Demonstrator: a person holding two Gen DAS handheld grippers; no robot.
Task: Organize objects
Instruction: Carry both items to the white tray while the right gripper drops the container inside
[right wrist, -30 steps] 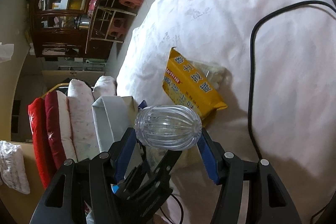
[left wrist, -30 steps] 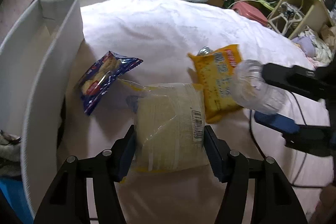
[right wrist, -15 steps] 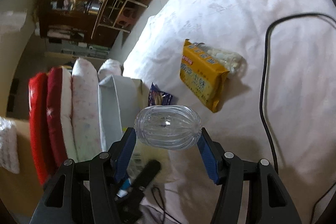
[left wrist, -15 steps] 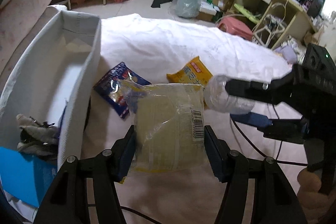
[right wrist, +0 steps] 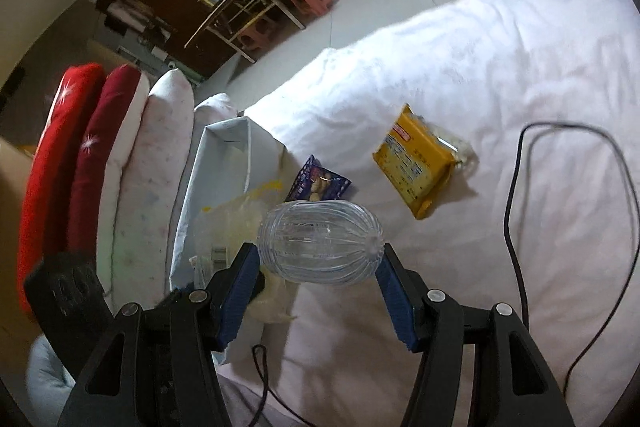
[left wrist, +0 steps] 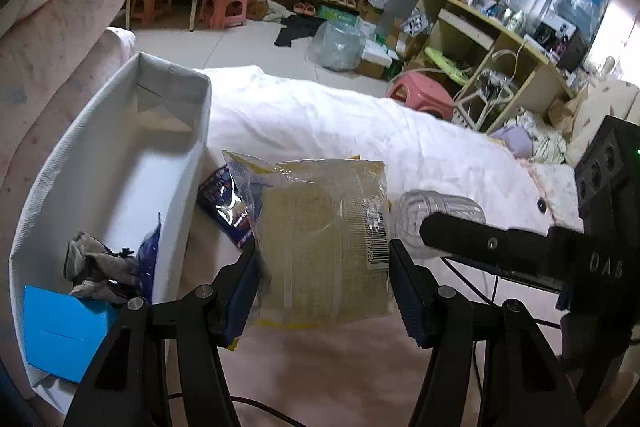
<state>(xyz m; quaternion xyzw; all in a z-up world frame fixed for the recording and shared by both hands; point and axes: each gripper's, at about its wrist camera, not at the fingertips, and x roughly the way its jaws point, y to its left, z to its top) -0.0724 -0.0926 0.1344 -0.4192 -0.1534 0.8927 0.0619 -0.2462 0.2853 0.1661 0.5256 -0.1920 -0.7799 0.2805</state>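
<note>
**Two Grippers Loaded, Bin to the Left**

Two items are held aloft above the white bed cover (left wrist: 320, 115).

Left wrist view: the left gripper (left wrist: 324, 287) pinches a clear yellow-edged packet (left wrist: 320, 247), long axis pointing forward. The white bin (left wrist: 120, 163) lies just left of it, so this arm is nearer. A blue snack pack (left wrist: 224, 203) lies beside the bin wall.

Right wrist view: the right gripper (right wrist: 320, 287) clamps a clear ribbed bottle (right wrist: 320, 243) crosswise. The bin (right wrist: 224, 155) lies ahead-left; a yellow packet (right wrist: 416, 163) lies ahead-right on the cover.
</note>
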